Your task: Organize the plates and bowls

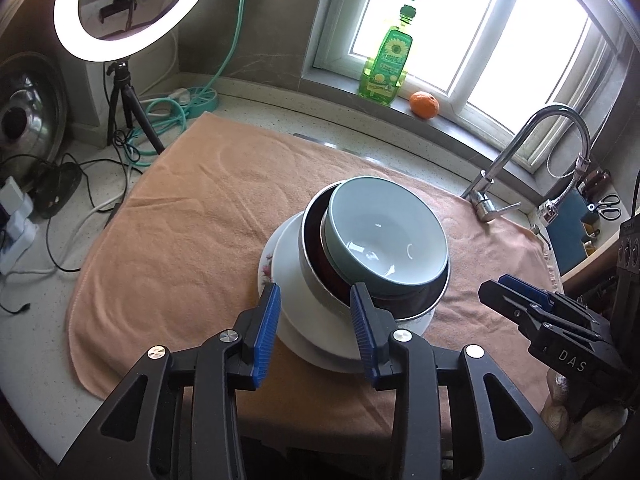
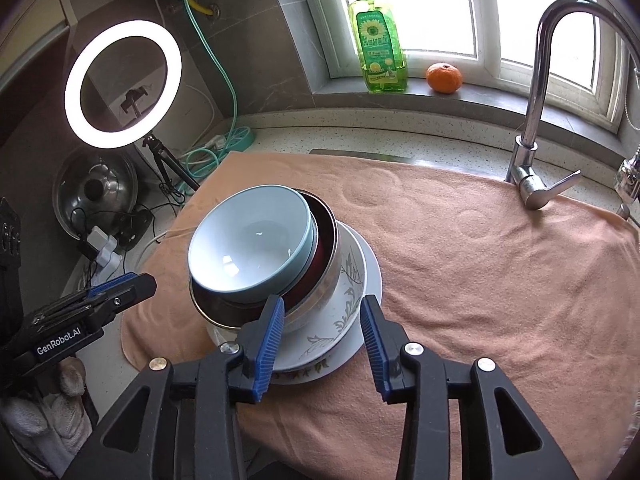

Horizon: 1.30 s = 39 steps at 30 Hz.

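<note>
Two parted grippers beside stacked bowls (image 1: 384, 240)

You cannot read the green bottle (image 2: 378, 40) label; print too small. The pale bowl (image 1: 386, 234) hides the steel bowl (image 1: 316, 236) interior. Faucet (image 2: 560, 92) spout runs off the right edge. Pot lid (image 1: 24, 120) is cut at left edge.

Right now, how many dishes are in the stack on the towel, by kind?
Bowls: 3 – blue bowl, steel bowl, patterned bowl
Plates: 2 – white plate, floral plate
Total: 5, all nested in one stack on the towel; a dish hidden underneath cannot be ruled out.
</note>
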{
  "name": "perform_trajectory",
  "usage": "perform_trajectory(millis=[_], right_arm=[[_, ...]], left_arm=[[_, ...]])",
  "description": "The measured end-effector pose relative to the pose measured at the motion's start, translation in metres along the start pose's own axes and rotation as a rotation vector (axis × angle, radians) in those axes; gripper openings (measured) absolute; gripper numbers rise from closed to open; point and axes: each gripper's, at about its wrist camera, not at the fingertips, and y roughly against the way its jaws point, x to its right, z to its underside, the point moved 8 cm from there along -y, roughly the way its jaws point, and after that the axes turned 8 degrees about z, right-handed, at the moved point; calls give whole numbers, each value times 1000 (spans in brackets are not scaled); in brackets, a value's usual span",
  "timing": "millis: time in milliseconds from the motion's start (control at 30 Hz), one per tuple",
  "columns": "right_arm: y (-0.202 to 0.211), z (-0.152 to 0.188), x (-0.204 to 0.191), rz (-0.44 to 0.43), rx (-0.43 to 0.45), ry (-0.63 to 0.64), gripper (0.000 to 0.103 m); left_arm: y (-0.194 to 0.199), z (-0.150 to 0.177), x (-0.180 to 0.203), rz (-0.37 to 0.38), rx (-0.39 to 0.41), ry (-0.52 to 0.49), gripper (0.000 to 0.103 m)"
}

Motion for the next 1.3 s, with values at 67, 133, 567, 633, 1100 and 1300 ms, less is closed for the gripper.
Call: perform_trajectory(millis=[67,133,567,633,1100,1300], right_arm=[[4,3,-4,16,10,15,40],[8,5,-8,23,16,12,44],[25,25,-31,136,80,-106,63],[25,29,-32,129,75,-148,64],[33,35,-36,169,85,-181,64],[32,35,-35,173,82,-173,64]], left_arm=[[1,3,2,-2,-1,-12,35],[2,5,5,7,-13,-33,40],[10,12,-7,20,-78,-169,57],[11,14,-9,24,-89,-185,57],[19,9,-10,57,-67,-206,58],[19,8,-8,66,-63,-204,58]])
